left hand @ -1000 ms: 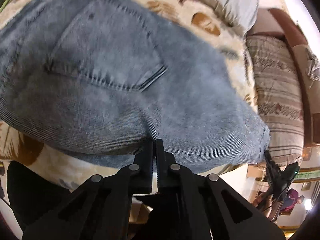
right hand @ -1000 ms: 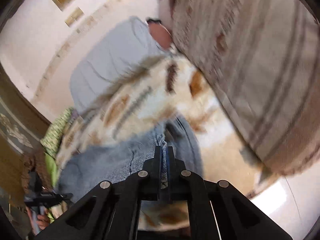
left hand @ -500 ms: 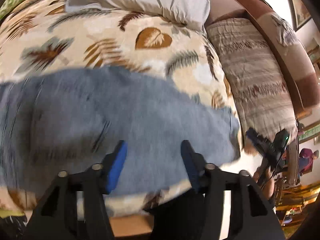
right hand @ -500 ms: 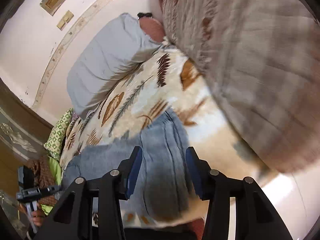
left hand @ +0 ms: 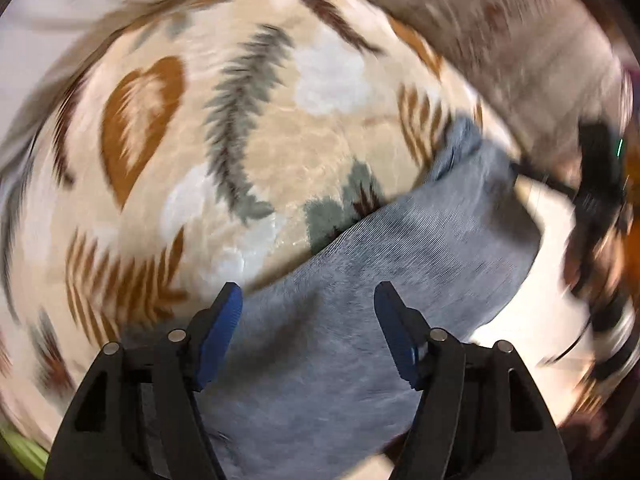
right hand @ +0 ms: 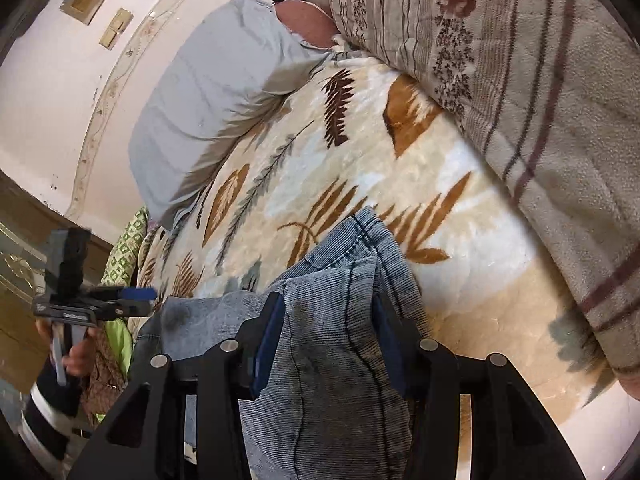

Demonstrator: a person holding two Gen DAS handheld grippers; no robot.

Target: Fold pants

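I have the pants (right hand: 332,344) lying folded on the leaf-print blanket (right hand: 360,168), their doubled edge toward the striped quilt (right hand: 520,80), so I judge a fold has just been laid and the next grab is being set up. My right gripper (right hand: 328,332) stands released over the denim, pads either side of the top layer and not pressing on it. My left gripper (left hand: 308,324) has just been opening and hangs unclenched above the far end of the pants; that view is smeared, so I can't be sure which edge lies under it.

To do this well, I'd settle both tools before closing, take hem and waistband edges through every layer, and lift evenly so the fold stays square.

The grey pillow (right hand: 216,92) sits well beyond the pants, out of the way. The quilt rises just beside them on the right and could crowd that hand. My hand (right hand: 78,356) holding the left tool shows past the pants' other end.
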